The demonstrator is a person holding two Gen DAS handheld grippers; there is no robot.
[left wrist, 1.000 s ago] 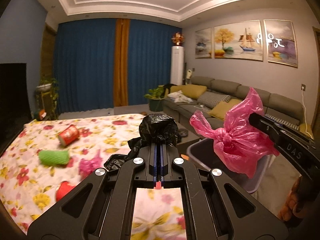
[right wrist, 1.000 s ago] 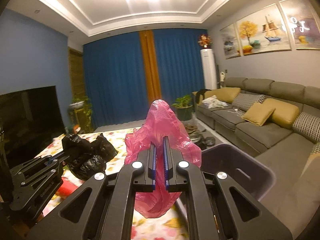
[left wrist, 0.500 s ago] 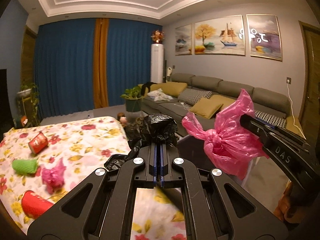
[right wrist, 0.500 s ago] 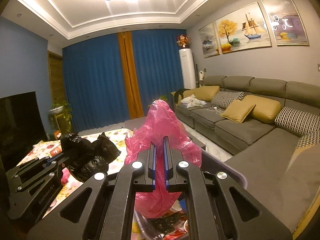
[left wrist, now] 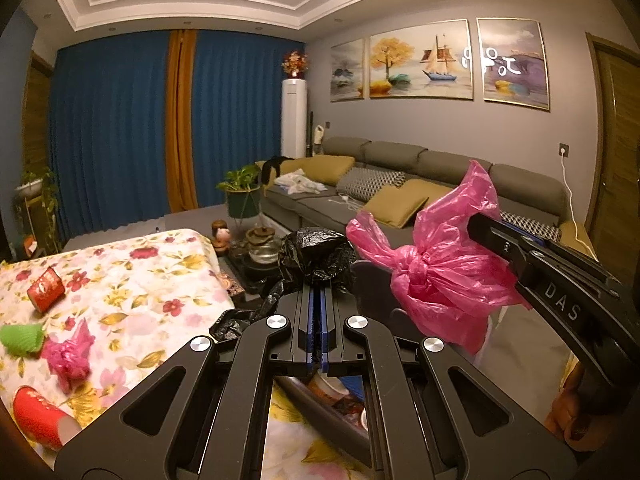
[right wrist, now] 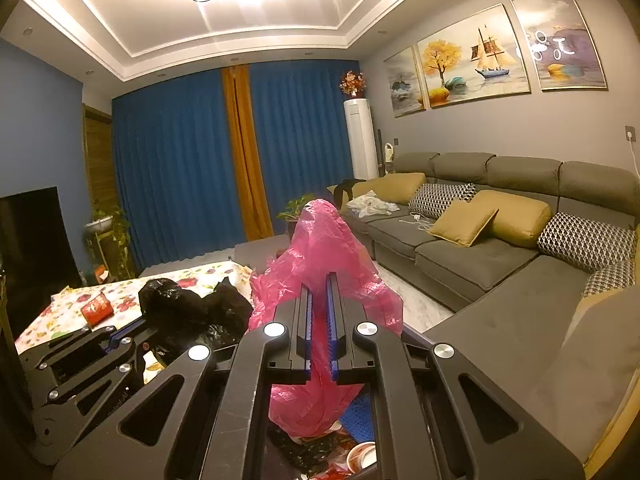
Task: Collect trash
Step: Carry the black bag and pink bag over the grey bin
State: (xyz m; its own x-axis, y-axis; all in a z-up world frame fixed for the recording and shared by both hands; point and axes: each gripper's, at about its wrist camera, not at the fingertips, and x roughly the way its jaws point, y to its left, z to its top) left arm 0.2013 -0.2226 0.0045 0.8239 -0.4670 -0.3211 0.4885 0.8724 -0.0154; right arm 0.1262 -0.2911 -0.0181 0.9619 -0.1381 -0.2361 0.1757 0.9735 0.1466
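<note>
Beside the flowered table (left wrist: 132,276), the grey bin (left wrist: 372,280) sits below both grippers, so this looks like the drop-off step. The right gripper (right wrist: 319,304) is clamped on a pink bag (right wrist: 332,252), the left gripper (left wrist: 318,300) on a black bag (left wrist: 316,252); next, both jaws must part over the bin

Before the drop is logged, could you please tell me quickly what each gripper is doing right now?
Left gripper: closed, holding the black trash bag.
Right gripper: closed, holding the pink trash bag.
</note>
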